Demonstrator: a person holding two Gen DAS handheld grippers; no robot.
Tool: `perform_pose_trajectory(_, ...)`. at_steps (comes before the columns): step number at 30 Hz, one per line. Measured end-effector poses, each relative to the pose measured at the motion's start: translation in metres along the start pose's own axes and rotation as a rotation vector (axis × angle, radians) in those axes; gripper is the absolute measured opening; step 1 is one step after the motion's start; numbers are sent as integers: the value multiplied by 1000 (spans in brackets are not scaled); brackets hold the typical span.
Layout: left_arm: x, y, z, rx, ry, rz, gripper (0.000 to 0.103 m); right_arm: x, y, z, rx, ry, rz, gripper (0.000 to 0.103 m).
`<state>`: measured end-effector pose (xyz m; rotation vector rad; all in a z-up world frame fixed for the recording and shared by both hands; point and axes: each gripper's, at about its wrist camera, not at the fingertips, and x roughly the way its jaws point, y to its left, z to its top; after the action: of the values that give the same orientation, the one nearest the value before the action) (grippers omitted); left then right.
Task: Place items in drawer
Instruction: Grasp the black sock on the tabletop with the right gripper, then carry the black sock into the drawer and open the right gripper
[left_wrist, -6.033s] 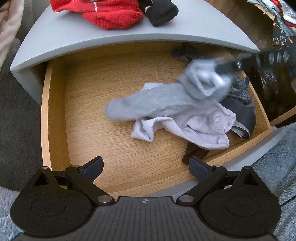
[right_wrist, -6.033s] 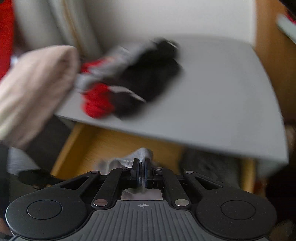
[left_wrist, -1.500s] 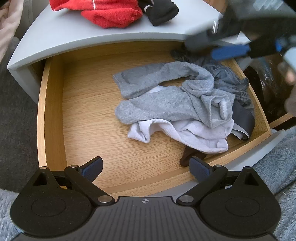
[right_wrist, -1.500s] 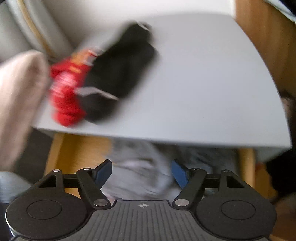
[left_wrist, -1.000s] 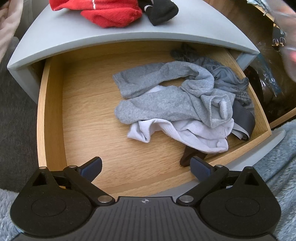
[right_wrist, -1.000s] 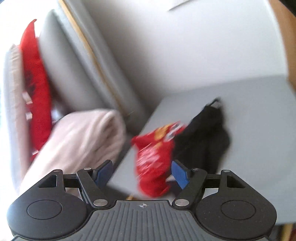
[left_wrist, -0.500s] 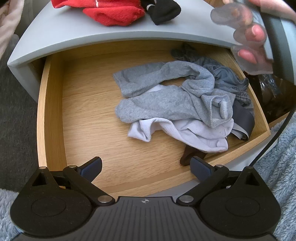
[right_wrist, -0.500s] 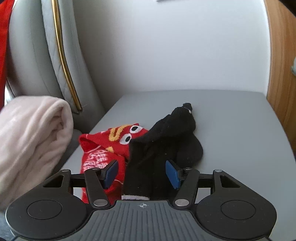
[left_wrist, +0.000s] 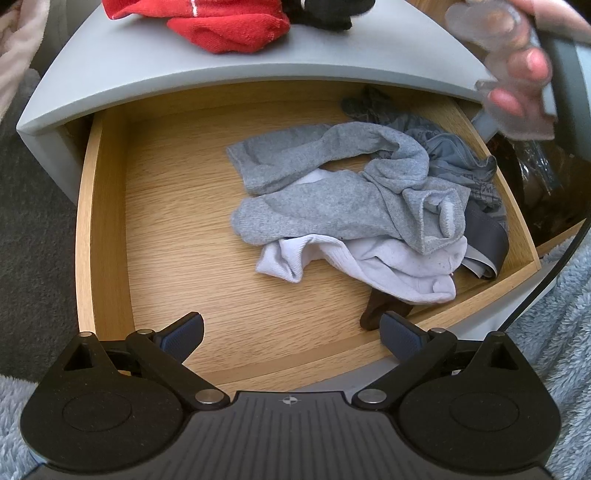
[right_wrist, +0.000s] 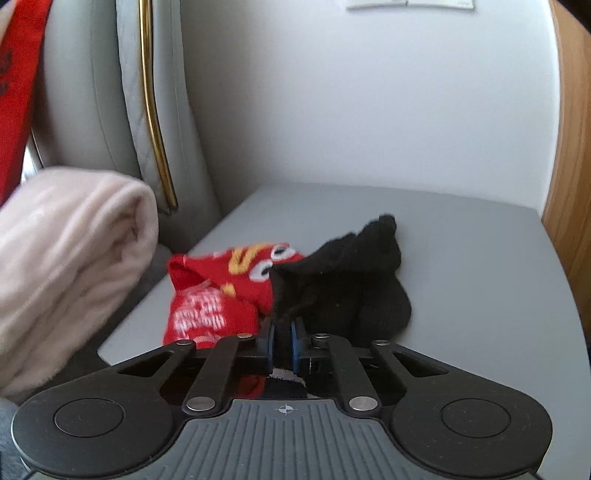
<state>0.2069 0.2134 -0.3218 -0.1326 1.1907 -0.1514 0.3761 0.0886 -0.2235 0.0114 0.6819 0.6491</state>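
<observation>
we see the right gripper (right_wrist: 281, 341) on the grey nightstand top (right_wrist: 461, 280), jaws just closed, blue pads pinching the near edge of the black sock (right_wrist: 343, 280). red sock (right_wrist: 218, 291) touches it on the left, both still on top. left gripper (left_wrist: 291, 332) hangs over the open drawer (left_wrist: 107, 229), fingers spread wide, nothing between them. grey socks (left_wrist: 332, 199) and white sock (left_wrist: 369, 266) piled in the drawer's right half. pink blanket (right_wrist: 62, 258) left of the stand.
</observation>
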Motion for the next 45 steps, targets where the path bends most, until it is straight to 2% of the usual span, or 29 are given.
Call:
perform_pose_trajectory(10,0,0,0,-1,0,1,102,-22,-30,7,129,-69,0,6)
perform_pose_trajectory(20,-1,-1,0,-3,1,3,102,-44,-48,9,249,-170,142,5)
perform_pose_trajectory(28,-1,1,0,-3,3,1,102,-65,-36,20,172,-248,285,5)
perform_pose_trajectory(36,-1,1,0,-3,4,-1,102,-92,-27,28,119,-321,475,5)
perform_pose_trajectory(38,-1,1,0,-2,3,2,102,-96,-24,28,114,-321,549,5)
perform_pose_trajectory(41,-1,-2,0,8,-2,11,102,-93,-13,27,118,-279,686,5)
perform_pose_trajectory(45,-1,-2,0,8,-2,12,102,-71,6,22,113,-140,824,5)
